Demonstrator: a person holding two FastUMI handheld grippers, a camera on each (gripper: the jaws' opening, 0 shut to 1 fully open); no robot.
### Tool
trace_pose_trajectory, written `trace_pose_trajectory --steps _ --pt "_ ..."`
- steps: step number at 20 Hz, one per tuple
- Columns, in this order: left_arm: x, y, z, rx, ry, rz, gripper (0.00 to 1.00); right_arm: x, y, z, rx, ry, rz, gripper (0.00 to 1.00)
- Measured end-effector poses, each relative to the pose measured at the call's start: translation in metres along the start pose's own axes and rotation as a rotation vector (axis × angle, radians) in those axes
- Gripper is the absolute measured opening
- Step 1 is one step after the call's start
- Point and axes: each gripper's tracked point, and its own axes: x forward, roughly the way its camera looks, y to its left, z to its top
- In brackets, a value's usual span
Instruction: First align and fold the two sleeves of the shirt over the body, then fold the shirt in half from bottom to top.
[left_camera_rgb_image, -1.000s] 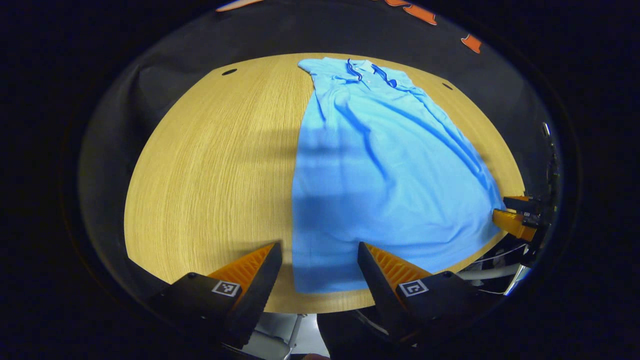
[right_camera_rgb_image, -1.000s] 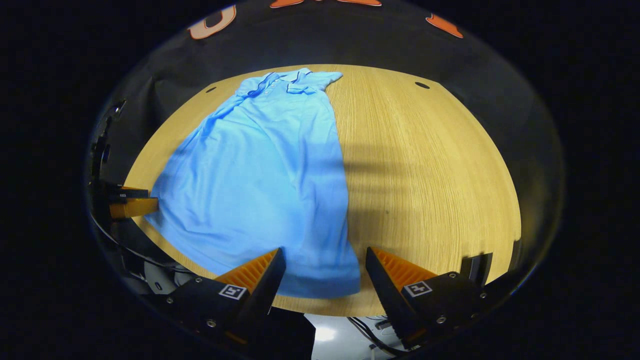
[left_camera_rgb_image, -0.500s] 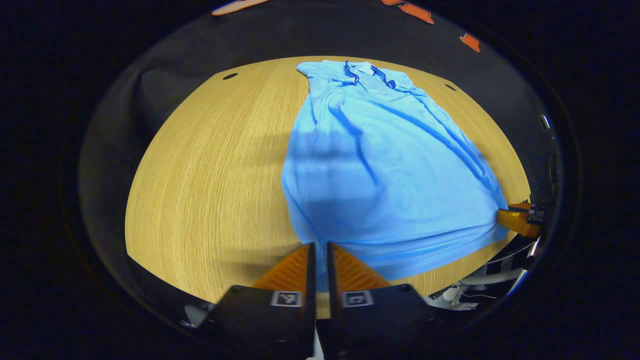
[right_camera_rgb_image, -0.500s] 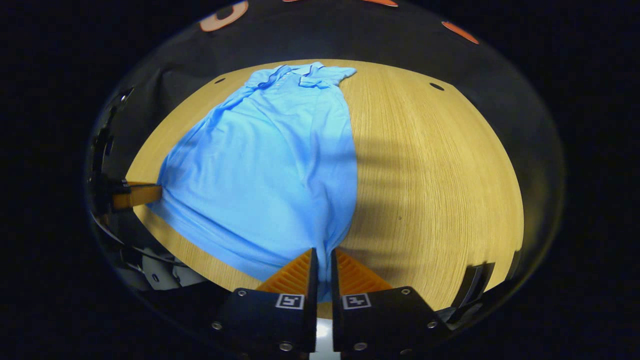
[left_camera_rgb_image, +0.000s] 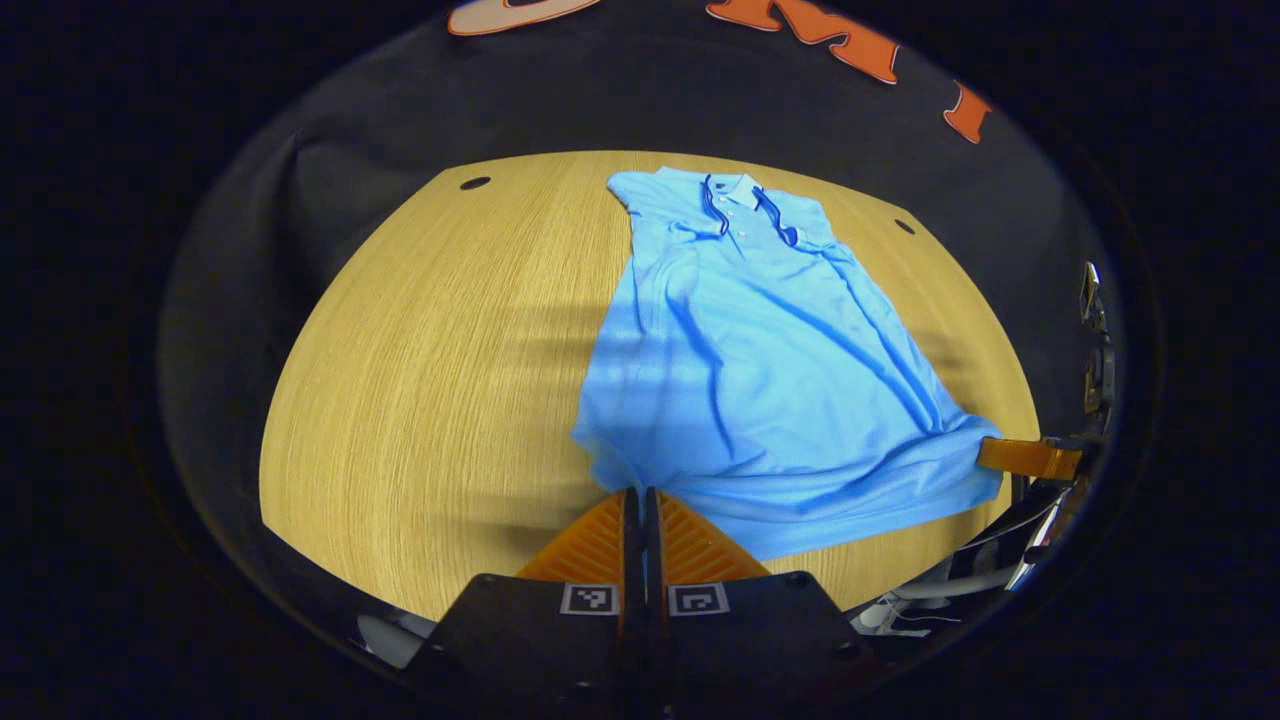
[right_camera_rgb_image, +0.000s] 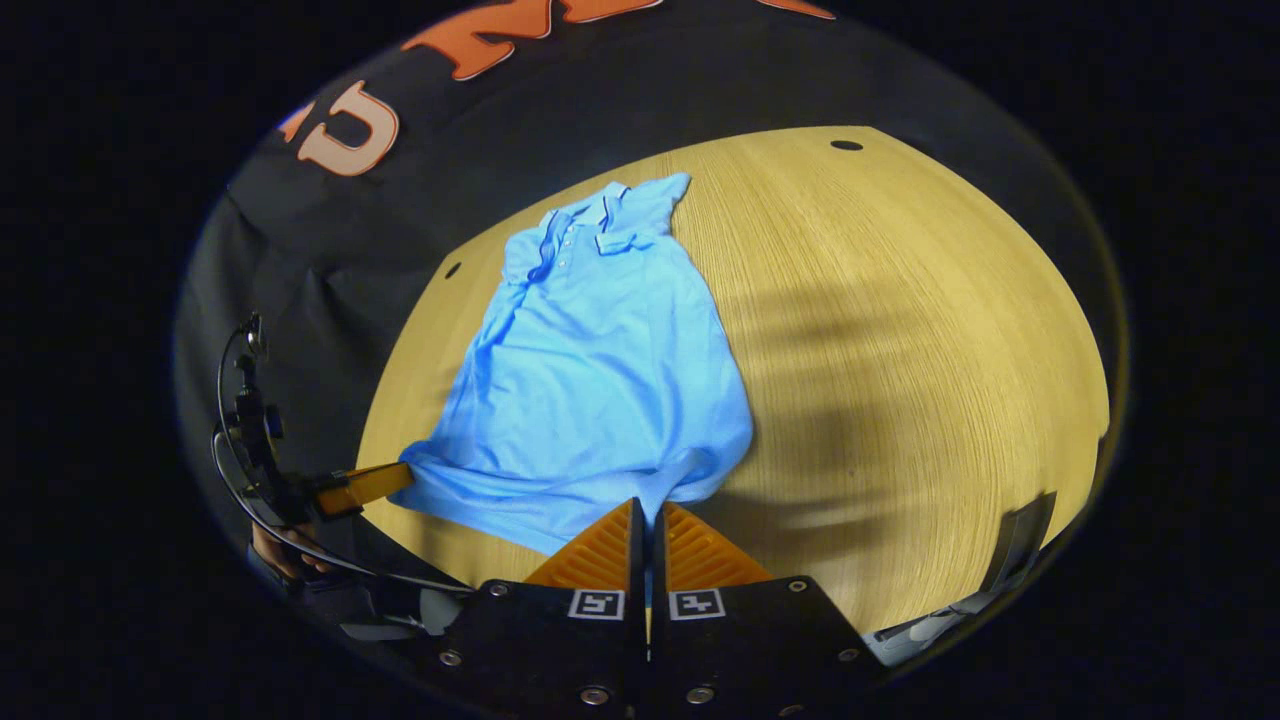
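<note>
In the left gripper view, the left gripper (left_camera_rgb_image: 636, 492) sits at the bottom centre of the frame, its two fingers pressed together on the near left corner of the shirt (left_camera_rgb_image: 745, 360) hem. The right gripper (left_camera_rgb_image: 1030, 457) appears at the right edge of that view, its fingers (left_camera_rgb_image: 1020, 456) reaching in level to the other hem corner; whether they pinch the cloth cannot be told from there.

In the right gripper view, the right gripper (right_camera_rgb_image: 646, 505) is at the bottom centre, fingers clenched on the near right part of the shirt (right_camera_rgb_image: 595, 385) hem. The left gripper (right_camera_rgb_image: 365, 487) shows at the lower left of the frame, meeting the far hem corner, with a hand (right_camera_rgb_image: 285, 550) below and behind it.

The table (left_camera_rgb_image: 430, 360) is light wood with a fine grain and small dark holes near its far corners. Soft shadows cross it beside the shirt. The table (right_camera_rgb_image: 900, 330) takes up the right half of the right gripper view. Black cloth hangs behind it as the booth wall.

The shirt is a light blue polo with a dark-trimmed collar (left_camera_rgb_image: 738, 195) and a buttoned placket. It lies lengthwise on the table, collar at the far end in the upper middle of both views, hem toward the grippers. Both sleeves are already folded over the body, so it forms a long narrow shape. The hem is lifted and bunched between the two grippers, with creases running up the body.
</note>
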Motion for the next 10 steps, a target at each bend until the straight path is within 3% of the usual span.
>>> trace_pose_trajectory --steps 7,10 --pt "-0.005 -0.013 0.132 0.062 -0.147 -0.048 0.05 -0.014 0.037 0.099 0.109 -0.162 0.098 0.02" --pt "-0.001 -0.011 0.178 0.061 -0.2 -0.071 0.05 -0.01 0.042 0.142 0.14 -0.211 0.094 0.01"
